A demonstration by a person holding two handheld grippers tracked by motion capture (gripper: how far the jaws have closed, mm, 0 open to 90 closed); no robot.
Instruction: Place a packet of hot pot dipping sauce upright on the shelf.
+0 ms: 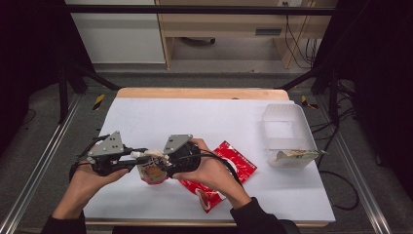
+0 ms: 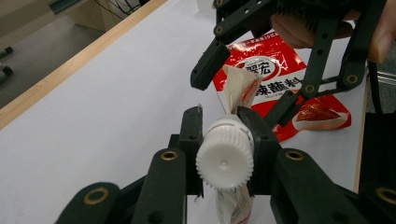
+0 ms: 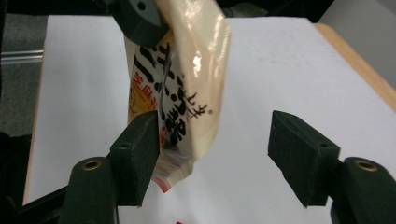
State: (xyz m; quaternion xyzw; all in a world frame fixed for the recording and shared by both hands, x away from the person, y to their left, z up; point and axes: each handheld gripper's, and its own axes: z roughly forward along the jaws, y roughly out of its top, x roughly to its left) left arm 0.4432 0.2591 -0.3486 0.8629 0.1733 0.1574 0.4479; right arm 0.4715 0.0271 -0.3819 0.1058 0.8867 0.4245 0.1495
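Spout pouch (image 1: 152,171) hangs over the tabletop (image 1: 204,122), between your two grippers.
Your left gripper (image 2: 223,126) is clamped on its white cap (image 2: 225,158); right gripper (image 3: 212,151) is released, pouch btw its jaws. Pouch bottom cut off in left gripper view; print hard to read.

pouch (image 1: 152,171) between tools | packet (image 1: 229,170) right | tub (image 1: 288,131) far right

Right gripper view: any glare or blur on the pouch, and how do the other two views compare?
Right gripper view: bright glare on the pouch near its top, print still readable, right claw soft. Left gripper view: white cap sharp, left claw clamped on it, red packet legible. High view: white table evenly lit, surroundings dark, overall grainy.
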